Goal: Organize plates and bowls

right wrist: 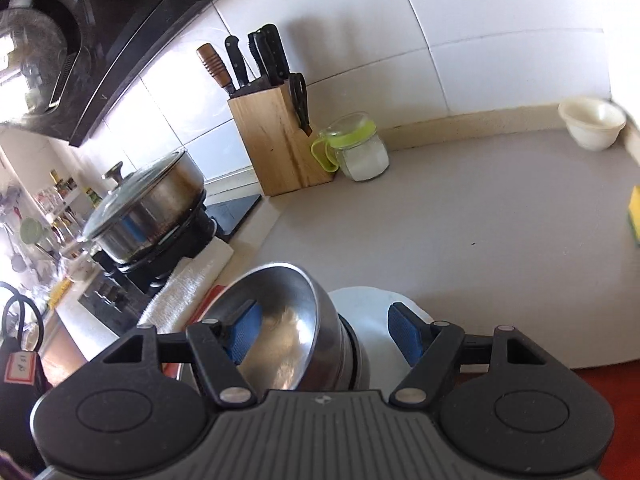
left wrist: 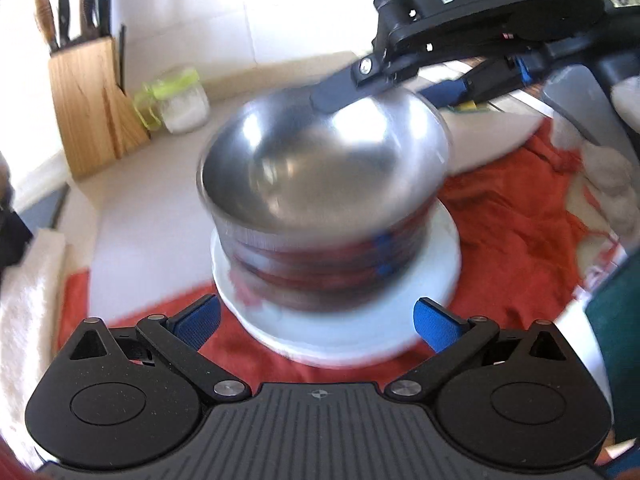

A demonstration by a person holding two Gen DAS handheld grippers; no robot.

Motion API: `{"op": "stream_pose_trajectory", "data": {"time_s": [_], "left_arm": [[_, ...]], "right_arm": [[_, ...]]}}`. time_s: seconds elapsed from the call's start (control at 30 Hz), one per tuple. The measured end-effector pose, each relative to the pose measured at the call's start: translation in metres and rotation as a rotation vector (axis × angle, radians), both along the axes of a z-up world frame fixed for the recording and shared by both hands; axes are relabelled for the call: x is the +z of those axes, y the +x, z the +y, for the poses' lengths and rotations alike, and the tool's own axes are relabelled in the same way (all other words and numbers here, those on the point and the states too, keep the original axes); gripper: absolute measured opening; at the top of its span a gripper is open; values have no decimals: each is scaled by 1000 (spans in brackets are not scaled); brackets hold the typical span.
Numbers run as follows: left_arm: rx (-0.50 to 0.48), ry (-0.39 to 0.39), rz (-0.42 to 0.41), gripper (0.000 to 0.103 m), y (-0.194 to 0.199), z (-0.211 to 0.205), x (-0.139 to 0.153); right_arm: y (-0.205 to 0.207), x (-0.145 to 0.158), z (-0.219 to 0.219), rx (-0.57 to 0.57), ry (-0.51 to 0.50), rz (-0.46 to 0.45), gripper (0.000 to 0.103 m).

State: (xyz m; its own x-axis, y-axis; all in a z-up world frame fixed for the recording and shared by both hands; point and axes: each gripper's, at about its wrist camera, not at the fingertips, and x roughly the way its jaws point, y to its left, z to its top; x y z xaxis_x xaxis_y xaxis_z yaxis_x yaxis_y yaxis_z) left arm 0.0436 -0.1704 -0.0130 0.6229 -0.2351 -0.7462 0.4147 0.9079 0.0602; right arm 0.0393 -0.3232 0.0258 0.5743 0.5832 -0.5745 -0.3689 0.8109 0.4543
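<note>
My right jaws stand apart astride the rim of the top steel bowl, stacked on the white plate on the counter, my left jaws apart and empty; a snagged rim could topple the stack.

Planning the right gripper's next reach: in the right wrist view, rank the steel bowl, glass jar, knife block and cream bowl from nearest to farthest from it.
1. Steel bowl, at the right gripper, over its left finger.
2. Glass jar, ahead by the wall.
3. Knife block, just left of the jar; too close to call.
4. Cream bowl, far right corner.
</note>
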Motion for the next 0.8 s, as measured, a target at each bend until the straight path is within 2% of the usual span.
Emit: {"op": "stream_pose_trajectory", "data": {"time_s": [0.13, 0.23, 0.33, 0.43, 0.57, 0.7, 0.8], "left_arm": [[2, -23, 10, 103, -31, 14, -4], [79, -114, -23, 103, -45, 34, 11], [186, -181, -79, 103, -49, 61, 28], [286, -208, -132, 103, -57, 81, 45], [412, -247, -161, 103, -58, 100, 61], [486, -280, -225, 103, -62, 106, 76], [525, -274, -272, 103, -67, 104, 91]], "right_arm": [[-25, 11, 3, 8, -25, -73, 72], [-44, 22, 11, 22, -26, -122, 73], [-60, 32, 24, 22, -67, -174, 73], [-74, 43, 30, 20, -62, -239, 73], [-86, 62, 34, -12, -90, -336, 73], [-101, 72, 46, 6, -107, -381, 73], [-108, 75, 57, 6, -133, -424, 74]]}}
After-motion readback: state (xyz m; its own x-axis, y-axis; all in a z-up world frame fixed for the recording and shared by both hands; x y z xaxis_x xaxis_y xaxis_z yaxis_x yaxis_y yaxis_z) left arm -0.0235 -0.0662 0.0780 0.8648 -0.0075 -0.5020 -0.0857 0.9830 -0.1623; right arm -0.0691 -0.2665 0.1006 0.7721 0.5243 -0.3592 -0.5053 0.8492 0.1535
